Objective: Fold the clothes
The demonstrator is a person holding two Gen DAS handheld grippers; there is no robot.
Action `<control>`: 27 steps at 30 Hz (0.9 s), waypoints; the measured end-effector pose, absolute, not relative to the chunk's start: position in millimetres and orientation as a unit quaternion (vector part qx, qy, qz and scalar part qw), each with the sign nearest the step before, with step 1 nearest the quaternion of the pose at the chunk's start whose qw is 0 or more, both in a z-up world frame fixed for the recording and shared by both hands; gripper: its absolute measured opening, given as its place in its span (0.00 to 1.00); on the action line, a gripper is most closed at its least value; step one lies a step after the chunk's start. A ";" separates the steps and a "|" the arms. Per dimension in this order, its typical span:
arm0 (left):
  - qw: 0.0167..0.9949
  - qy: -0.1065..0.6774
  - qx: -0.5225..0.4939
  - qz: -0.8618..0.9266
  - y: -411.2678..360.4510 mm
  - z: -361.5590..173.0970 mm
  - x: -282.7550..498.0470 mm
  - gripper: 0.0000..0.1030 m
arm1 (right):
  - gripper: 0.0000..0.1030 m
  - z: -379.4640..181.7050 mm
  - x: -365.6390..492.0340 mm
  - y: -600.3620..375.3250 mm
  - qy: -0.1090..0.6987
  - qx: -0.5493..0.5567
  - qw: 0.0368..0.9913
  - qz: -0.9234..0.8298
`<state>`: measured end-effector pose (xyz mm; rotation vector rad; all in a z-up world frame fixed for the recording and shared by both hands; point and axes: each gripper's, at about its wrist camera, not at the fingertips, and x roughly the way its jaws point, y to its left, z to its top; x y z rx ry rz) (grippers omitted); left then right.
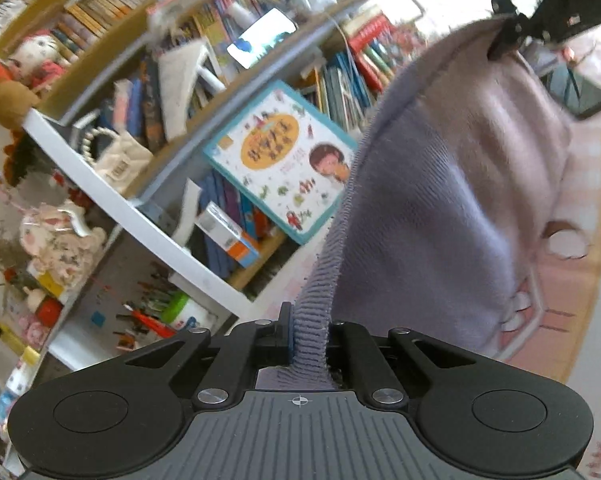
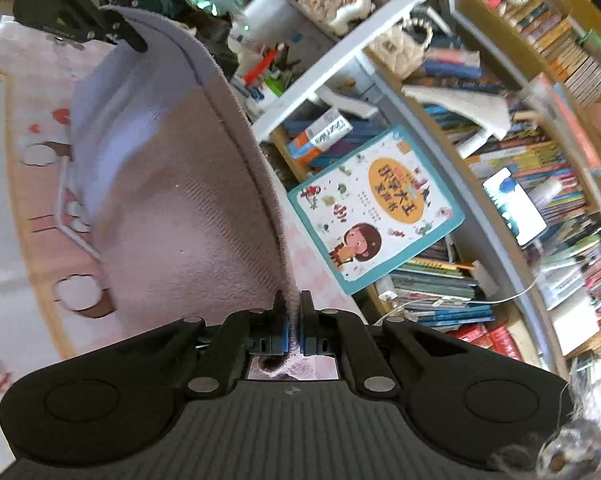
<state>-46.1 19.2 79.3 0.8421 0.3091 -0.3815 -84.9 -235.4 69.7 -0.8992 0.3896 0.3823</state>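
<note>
A knitted garment, lavender at one end and dusty pink at the other (image 1: 440, 200), hangs stretched in the air between my two grippers. My left gripper (image 1: 309, 336) is shut on its ribbed lavender edge. At the top right of the left wrist view my right gripper (image 1: 500, 46) pinches the pink end. Seen from the right wrist, the garment (image 2: 172, 200) runs from my right gripper (image 2: 293, 312), shut on the pink edge, up to my left gripper (image 2: 134, 42) at the top left. The cloth sags toward the floor mat below.
A pink floor mat (image 1: 572, 288) with cartoon prints lies under the garment. A crowded bookshelf (image 1: 204, 92) stands close ahead, with a large children's book (image 2: 374, 208) leaning on it, a phone (image 2: 514, 208) on a charging cable, and toys and pens on a white shelf (image 1: 112, 196).
</note>
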 end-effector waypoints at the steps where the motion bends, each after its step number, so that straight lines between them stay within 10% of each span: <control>1: 0.881 0.156 0.406 -0.185 18.2 76.0 -37.3 0.05 | 0.04 65.6 -75.3 -235.9 0.194 -0.426 0.865 0.184; 10: 0.855 0.242 0.406 -0.214 10.8 39.5 37.0 0.13 | 0.08 28.7 11.5 -239.9 0.266 -0.392 0.859 0.196; 15: 0.861 0.259 0.395 -0.187 14.8 21.3 60.0 0.73 | 0.42 10.7 43.2 -254.1 0.289 -0.340 0.879 0.169; 27: 0.912 0.226 0.324 -0.109 78.4 50.1 39.8 0.78 | 0.41 23.2 2.7 -316.6 0.268 -0.122 0.947 0.127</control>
